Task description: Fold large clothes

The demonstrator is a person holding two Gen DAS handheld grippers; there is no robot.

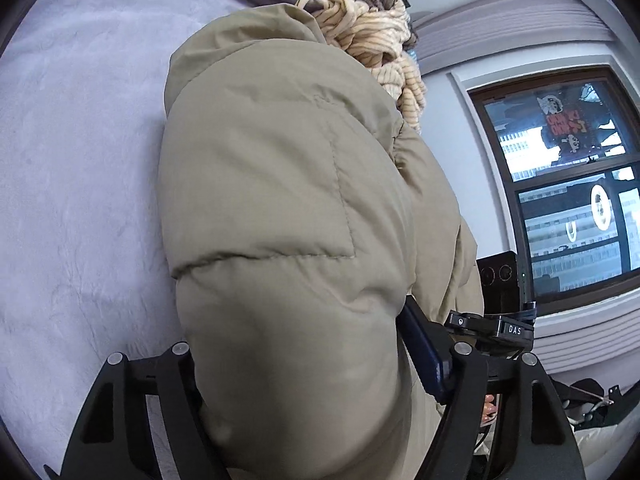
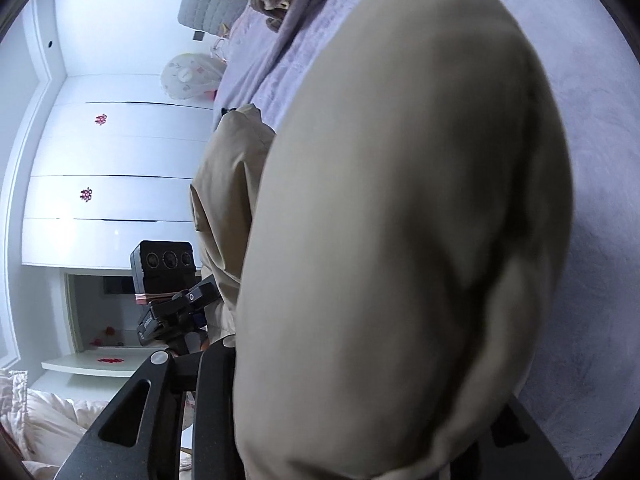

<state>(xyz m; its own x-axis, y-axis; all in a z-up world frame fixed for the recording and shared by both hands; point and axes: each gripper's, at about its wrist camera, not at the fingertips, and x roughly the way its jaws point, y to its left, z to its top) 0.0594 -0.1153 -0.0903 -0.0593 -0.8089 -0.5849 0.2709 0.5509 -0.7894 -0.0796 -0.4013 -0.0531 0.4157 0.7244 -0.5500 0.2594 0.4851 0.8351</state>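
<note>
While lifted over 1 lilac bed [image 1: 80, 160], 1 beige puffer jacket [image 1: 280, 200], 2 hand-held grippers, L [image 1: 316, 392] & R [image 2: 352, 420], both clamped on it.

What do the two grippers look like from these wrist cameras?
The left gripper has matte black angled fingers with slot cut-outs and round silver pivot bolts. The right gripper has the same black slotted build, and in the left view its black clamp block reads "DAS" in white.
</note>
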